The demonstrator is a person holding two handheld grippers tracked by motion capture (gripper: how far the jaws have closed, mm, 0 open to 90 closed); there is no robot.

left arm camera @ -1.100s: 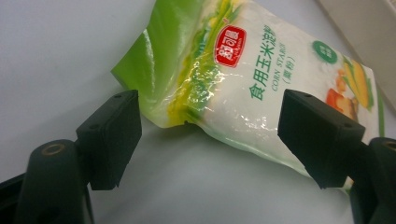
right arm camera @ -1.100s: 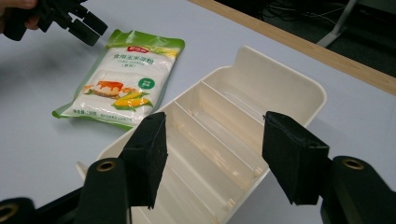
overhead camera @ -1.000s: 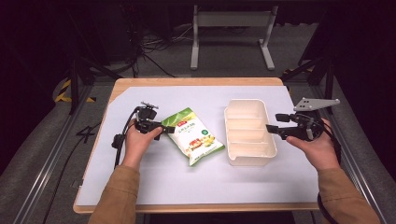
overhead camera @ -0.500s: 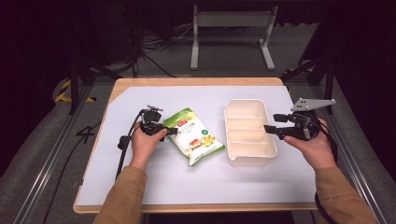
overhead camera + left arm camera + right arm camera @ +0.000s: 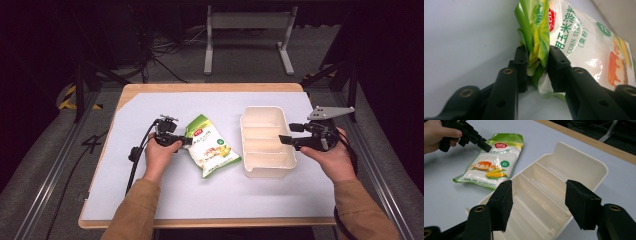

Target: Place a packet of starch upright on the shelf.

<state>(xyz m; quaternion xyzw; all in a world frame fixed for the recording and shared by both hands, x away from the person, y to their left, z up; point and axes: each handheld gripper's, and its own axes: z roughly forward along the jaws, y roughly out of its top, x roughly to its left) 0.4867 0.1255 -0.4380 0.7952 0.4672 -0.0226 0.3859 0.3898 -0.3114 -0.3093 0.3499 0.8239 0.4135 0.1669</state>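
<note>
A green and white corn starch bag [image 5: 212,147] lies flat on the white table, left of a cream divided tray [image 5: 265,110]. My left gripper [image 5: 188,141] is at the bag's left edge. In the left gripper view its jaws pinch the crumpled green edge of the bag [image 5: 584,45]. My right gripper [image 5: 283,140] hovers over the tray's right side, open, with nothing between its fingers [image 5: 501,202]. Its view looks across the empty tray [image 5: 599,167] to the bag [image 5: 491,167] and the left gripper [image 5: 486,147].
The white mat [image 5: 150,105] covers a wooden tabletop [image 5: 210,87]. A black cable [image 5: 137,155] trails from the left gripper toward the table's front left. A metal stand [image 5: 247,30] stands on the floor behind the table.
My left gripper has moved right to the bag's edge and its jaws now hold that edge. The right gripper has stayed over the tray's right side.
</note>
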